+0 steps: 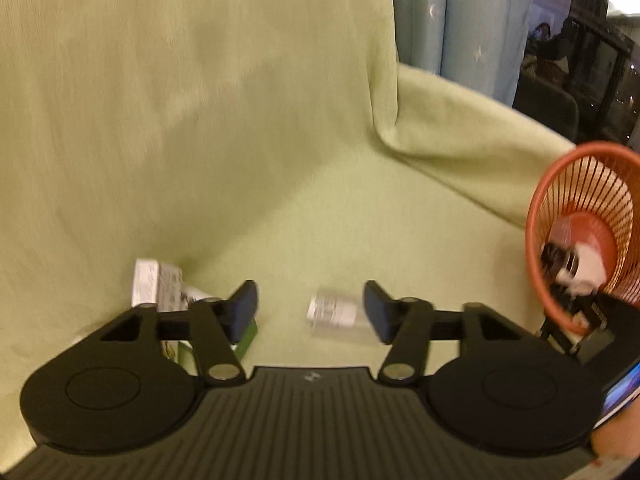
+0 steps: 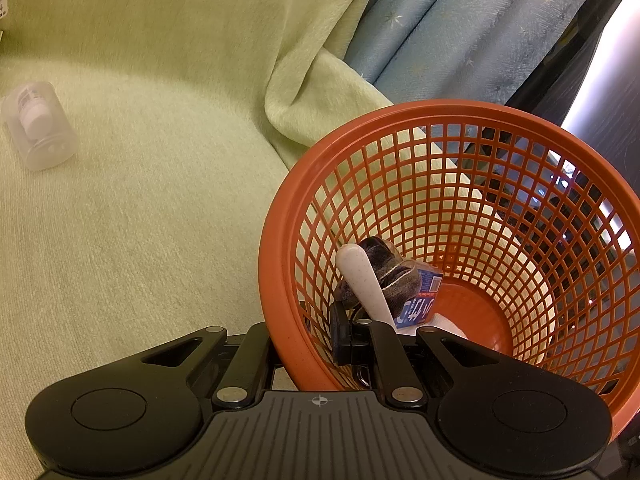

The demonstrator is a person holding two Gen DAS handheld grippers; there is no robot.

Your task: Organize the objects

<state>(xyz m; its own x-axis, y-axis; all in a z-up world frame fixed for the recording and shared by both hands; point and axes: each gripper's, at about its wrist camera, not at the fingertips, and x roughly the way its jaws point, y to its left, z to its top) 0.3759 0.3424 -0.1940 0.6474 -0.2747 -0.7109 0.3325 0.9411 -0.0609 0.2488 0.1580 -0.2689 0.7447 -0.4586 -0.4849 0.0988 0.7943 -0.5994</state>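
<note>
Pale green, soft ribbed couch cover (image 1: 200,120) spread wide ahead of both tools, folded where seat meets armrest. Orange plastic lattice basket (image 2: 460,116), round and tapering, tipped toward the right gripper (image 2: 304,344), whose fingers straddle and pinch the near rim, one inside, one outside; already holding a white speckled spoon handle (image 2: 362,280), dark cloth and a blue carton. Left gripper (image 1: 310,312) with fingers spread wide and holding nothing. Between them, closer to the right-hand fingertip, a small frosted translucent bottle (image 1: 334,314) lying on its side, long axis roughly across the gap; likely the next pickup, nearer the left tool. Behind the left-hand finger, a printed box (image 1: 156,288).
</note>
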